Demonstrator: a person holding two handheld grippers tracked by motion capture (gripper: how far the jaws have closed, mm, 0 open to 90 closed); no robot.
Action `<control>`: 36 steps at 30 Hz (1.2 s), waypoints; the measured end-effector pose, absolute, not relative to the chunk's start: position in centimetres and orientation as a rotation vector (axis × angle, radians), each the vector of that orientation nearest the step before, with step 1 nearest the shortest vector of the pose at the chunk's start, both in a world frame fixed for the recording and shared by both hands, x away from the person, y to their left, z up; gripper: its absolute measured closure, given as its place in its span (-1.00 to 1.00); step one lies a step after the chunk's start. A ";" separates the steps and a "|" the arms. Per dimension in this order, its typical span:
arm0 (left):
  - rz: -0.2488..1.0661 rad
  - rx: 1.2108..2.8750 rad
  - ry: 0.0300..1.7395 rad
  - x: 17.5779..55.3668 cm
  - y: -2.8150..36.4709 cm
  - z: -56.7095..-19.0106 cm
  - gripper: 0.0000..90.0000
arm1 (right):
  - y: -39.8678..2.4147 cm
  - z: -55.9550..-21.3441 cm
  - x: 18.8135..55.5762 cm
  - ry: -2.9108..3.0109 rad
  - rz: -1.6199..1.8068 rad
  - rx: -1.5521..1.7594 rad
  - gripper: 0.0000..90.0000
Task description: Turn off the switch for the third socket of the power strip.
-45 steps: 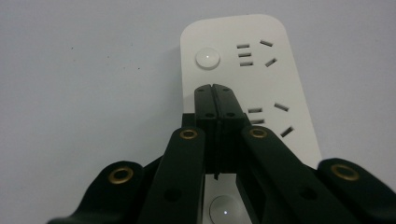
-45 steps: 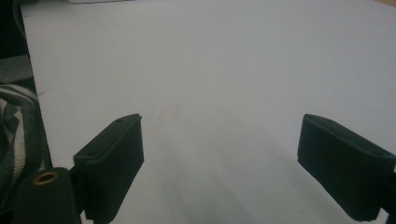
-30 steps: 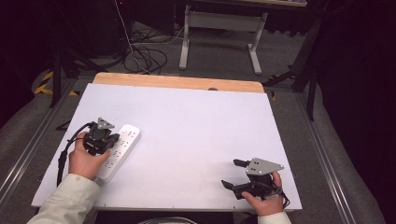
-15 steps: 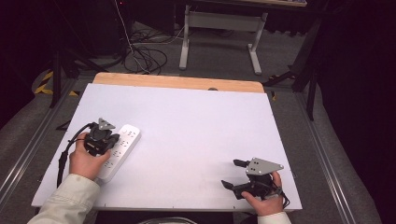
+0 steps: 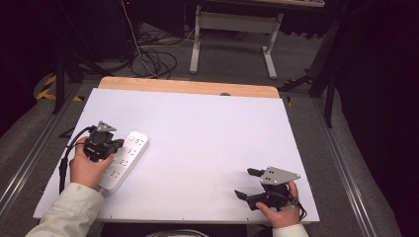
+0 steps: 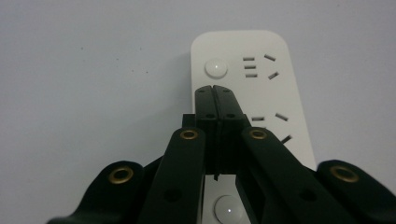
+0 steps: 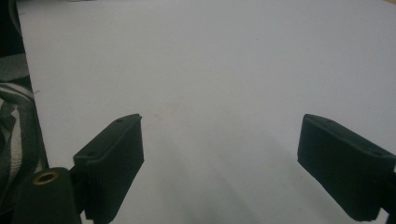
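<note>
Two grippers: left gripper [image 6: 215, 88], fingers pressed together over white power strip [image 5: 123, 159] at counter [image 5: 207, 133] left; right gripper [image 5: 249, 183], fingers wide, near right.

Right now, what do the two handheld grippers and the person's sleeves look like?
Both are black. The left gripper has long black links with brass-coloured rivets, a grey three-cornered plate on top and a black cable trailing behind. The right gripper has broad, flat black jaws, a brass-coloured rivet and a larger grey three-cornered plate dotted with small holes. The left sleeve is pale cream; the right cuff looks light too.
</note>
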State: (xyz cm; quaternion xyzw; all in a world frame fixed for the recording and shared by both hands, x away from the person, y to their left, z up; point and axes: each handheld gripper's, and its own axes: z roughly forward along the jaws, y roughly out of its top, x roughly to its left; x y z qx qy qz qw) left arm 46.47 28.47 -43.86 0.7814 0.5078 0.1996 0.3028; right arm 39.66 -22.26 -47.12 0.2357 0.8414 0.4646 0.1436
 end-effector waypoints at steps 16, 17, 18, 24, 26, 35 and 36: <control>0.542 2.063 1.313 45.2 28.0 -42.0 1.00 | -22.3 -47.1 39.6 2.426 1.338 0.679 -0.67; 0.543 2.066 1.314 45.2 27.9 -41.9 1.00 | -22.2 -47.1 39.6 2.427 1.337 0.678 -0.67; 0.540 2.074 1.312 45.2 27.8 -41.9 1.00 | -22.2 -47.1 39.6 2.427 1.337 0.678 -0.67; 0.570 2.050 1.304 44.7 27.8 -41.2 0.72 | -22.2 -47.1 39.6 2.428 1.337 0.678 -0.67; 0.591 2.043 1.285 44.4 27.9 -40.9 0.54 | -22.2 -47.2 39.6 2.429 1.335 0.678 -0.67; 0.566 1.971 1.153 42.3 27.7 -39.3 0.03 | -22.2 -47.2 39.6 2.429 1.340 0.678 -0.67; 0.567 1.965 1.130 42.0 27.5 -39.1 0.03 | -22.2 -47.2 39.6 2.429 1.340 0.678 -0.67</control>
